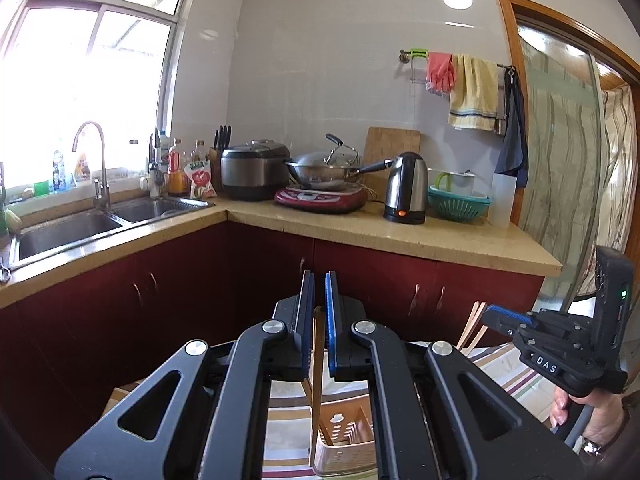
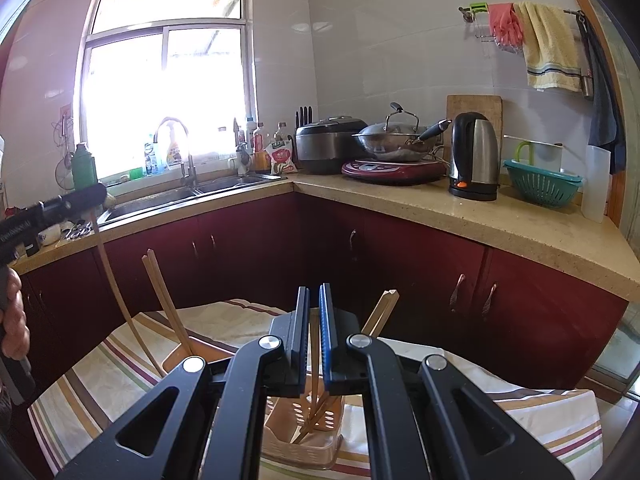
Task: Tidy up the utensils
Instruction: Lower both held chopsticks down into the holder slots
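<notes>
While we hold both claws over a striped cloth, the left claw pinches one wooden chopstick nearly shut above a tan plastic utensil basket. Our right claw pinches another chopstick over the same basket, where more chopsticks lean.

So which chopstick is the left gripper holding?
The lone chopstick on the far left, top pinched in the left gripper; the pair beside it leans free.
</notes>
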The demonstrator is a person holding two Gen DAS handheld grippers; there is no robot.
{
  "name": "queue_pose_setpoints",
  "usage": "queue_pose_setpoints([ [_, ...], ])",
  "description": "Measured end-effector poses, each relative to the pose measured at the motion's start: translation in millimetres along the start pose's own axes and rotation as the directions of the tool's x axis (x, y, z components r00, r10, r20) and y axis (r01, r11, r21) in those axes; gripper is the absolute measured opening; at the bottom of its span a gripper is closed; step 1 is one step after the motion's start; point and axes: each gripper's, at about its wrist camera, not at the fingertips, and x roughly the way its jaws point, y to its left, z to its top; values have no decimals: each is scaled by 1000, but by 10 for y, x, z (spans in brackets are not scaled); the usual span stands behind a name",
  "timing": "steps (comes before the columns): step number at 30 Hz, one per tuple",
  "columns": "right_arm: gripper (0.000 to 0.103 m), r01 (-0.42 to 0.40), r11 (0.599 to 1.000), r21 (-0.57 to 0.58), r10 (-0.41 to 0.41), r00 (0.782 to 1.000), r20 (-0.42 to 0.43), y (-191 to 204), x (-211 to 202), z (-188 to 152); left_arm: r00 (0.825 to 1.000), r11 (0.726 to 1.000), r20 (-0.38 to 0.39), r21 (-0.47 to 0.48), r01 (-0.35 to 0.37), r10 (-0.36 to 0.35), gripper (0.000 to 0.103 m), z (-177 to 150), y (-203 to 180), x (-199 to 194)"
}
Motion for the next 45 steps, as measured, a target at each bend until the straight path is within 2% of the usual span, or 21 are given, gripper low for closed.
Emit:
queue_pose_setpoints([
  [17, 6, 13, 1000, -16, -12, 998, 60, 23, -295, 245, 997, 999, 62, 8, 44, -44, 6, 337, -135, -329],
  [23, 6, 15, 1000, -19, -14, 996, 84, 31, -369, 317, 993, 999, 111, 11, 49, -50, 6, 478, -195, -454],
  [29, 6, 15, 1000, -19, -13, 995, 94, 43, -387, 336, 989, 999, 141, -1, 48, -47, 6, 517, -225, -396],
  [34, 6, 12, 1000, -18, -10, 997, 79, 25, -316, 298, 993, 999, 108, -37, 40, -36, 6, 345, -163, -138],
  [45, 6, 4, 1000, -4, -4, 1000, 11, -45, -11, 154, 1000, 994, -26, -109, -9, 6, 6, -122, 84, 490],
])
